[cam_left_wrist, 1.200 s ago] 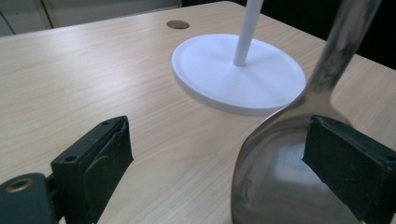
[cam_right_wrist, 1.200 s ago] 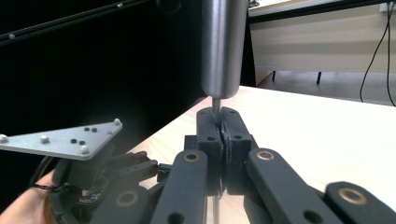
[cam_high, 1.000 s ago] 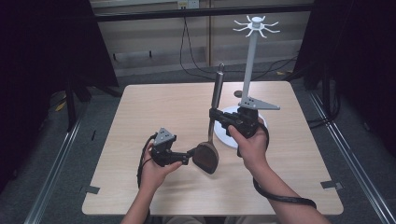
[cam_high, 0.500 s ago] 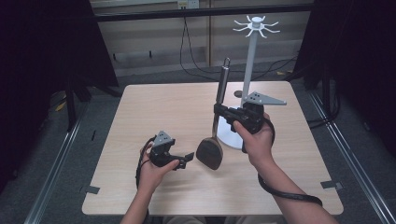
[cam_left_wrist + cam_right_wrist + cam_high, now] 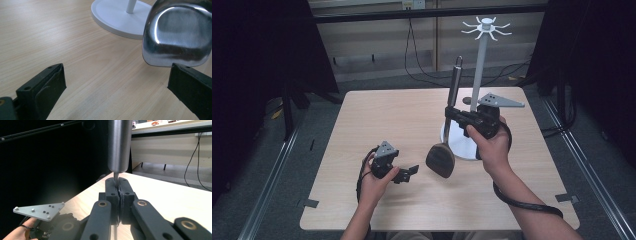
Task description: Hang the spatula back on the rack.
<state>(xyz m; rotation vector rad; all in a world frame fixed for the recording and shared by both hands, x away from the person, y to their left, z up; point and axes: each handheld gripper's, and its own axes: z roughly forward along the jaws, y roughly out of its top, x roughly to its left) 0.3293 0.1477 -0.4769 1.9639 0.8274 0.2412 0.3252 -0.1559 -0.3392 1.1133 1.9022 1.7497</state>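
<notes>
A steel spatula hangs nearly upright over the table, with its shiny blade low and its round handle high. My right gripper is shut on the thin shaft between them; in the right gripper view the jaws pinch the shaft just under the handle. My left gripper rests low on the table to the left of the blade, open wide. In the left gripper view the blade hovers above the right fingertip, and the open gripper has only bare wood between its jaws.
A white hook stand rises from a round base just behind the blade; the base also lies ahead of the left gripper. The wooden table has free room at left and front. Dark curtains and cables surround it.
The right gripper has carried the spatula up and slightly right, toward the stand, and its handle now stands straighter. The left gripper has stayed put, open.
</notes>
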